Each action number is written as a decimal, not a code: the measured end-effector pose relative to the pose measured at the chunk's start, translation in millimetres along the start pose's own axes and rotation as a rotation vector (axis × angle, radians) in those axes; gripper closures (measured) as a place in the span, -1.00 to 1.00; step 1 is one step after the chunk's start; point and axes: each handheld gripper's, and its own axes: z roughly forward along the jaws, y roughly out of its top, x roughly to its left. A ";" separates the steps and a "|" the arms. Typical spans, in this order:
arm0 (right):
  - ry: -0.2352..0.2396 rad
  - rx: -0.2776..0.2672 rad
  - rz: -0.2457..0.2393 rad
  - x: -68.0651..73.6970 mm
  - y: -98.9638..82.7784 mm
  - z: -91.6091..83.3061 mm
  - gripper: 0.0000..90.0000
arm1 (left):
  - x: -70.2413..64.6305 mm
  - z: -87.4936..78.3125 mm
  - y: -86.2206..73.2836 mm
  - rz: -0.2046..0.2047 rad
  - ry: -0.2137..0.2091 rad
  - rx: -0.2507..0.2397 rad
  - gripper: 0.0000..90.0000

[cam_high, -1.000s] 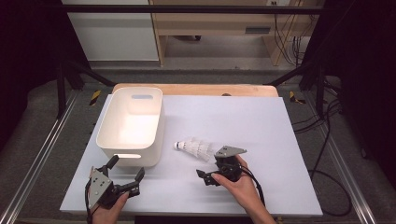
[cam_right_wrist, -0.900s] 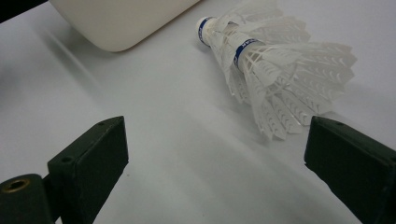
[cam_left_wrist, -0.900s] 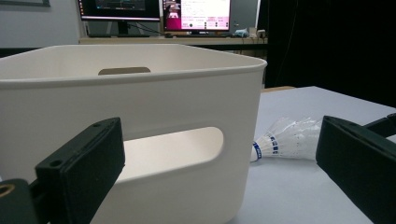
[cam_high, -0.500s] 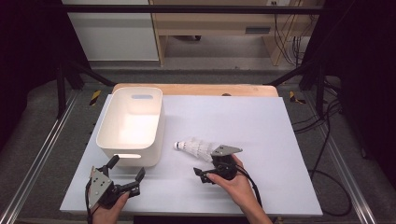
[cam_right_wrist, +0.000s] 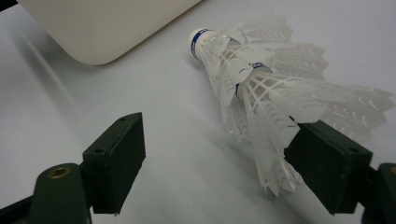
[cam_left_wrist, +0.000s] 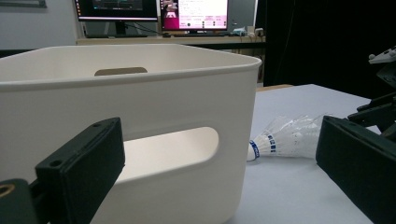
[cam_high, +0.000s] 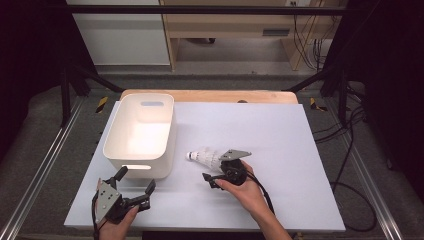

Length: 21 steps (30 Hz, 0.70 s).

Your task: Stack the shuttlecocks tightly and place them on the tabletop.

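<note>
1. The person's left hand (cam_high: 112,225) is coming in at about 7 o'clock on the table (cam_high: 300,130), wrapped around the left gripper (cam_high: 135,184), with its grey plate facing up.
2. The left gripper is pointing toward 1 o'clock, and its jaws are standing wide apart with nothing between them. It is sitting just short of the near wall of the white bin (cam_high: 137,135).
3. In the left gripper view, the bin (cam_left_wrist: 140,107) is rising close ahead, its handle slot showing between the two black jaws.
4. The shuttlecock (cam_high: 202,156) is lying on its side near the middle of the table, just to the 3 o'clock side of the bin, with its cork tip pointing toward 9 o'clock and its skirt toward the right gripper (cam_high: 211,176).
5. The person's right hand (cam_high: 245,187) is reaching in from about 5 o'clock, forearm angled toward 11 o'clock, and is holding the gripper low over the table.
6. The right gripper's jaws have just been closing, but they are still released. In the right gripper view, the skirt of the shuttlecock (cam_right_wrist: 261,88) is lying partly between them, its feathers right at the right-hand pad, while the left-hand pad is standing well clear.
</note>
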 end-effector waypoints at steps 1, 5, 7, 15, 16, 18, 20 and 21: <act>-0.002 0.000 0.000 -0.2 0.3 0.7 -0.53 | -0.1 0.1 -0.1 0.000 -0.001 0.001 -0.97; -0.001 0.003 0.002 -0.3 1.0 3.7 -0.49 | 0.0 0.1 -0.1 0.000 -0.001 0.000 -0.97; -0.002 0.006 -0.001 -0.9 1.2 5.5 -0.48 | 0.3 0.1 -0.2 -0.002 0.000 0.000 -0.97; -0.007 0.004 0.000 -1.2 3.1 9.4 -0.45 | 2.0 -0.8 0.0 -0.005 0.005 -0.001 -0.97; -0.008 0.003 0.000 -1.3 3.3 9.6 -0.45 | 1.3 -0.3 -0.1 -0.009 0.005 -0.005 -0.97; -0.008 0.004 0.002 -1.5 4.0 9.7 -0.44 | 0.9 -0.2 0.0 -0.002 0.002 -0.001 -0.97; -0.010 0.005 0.000 -1.3 5.0 9.8 -0.44 | 0.7 0.1 0.0 -0.002 0.001 0.000 -0.97; -0.010 0.003 0.001 -1.3 5.3 9.9 -0.43 | 0.7 0.2 -0.1 -0.002 0.001 0.000 -0.97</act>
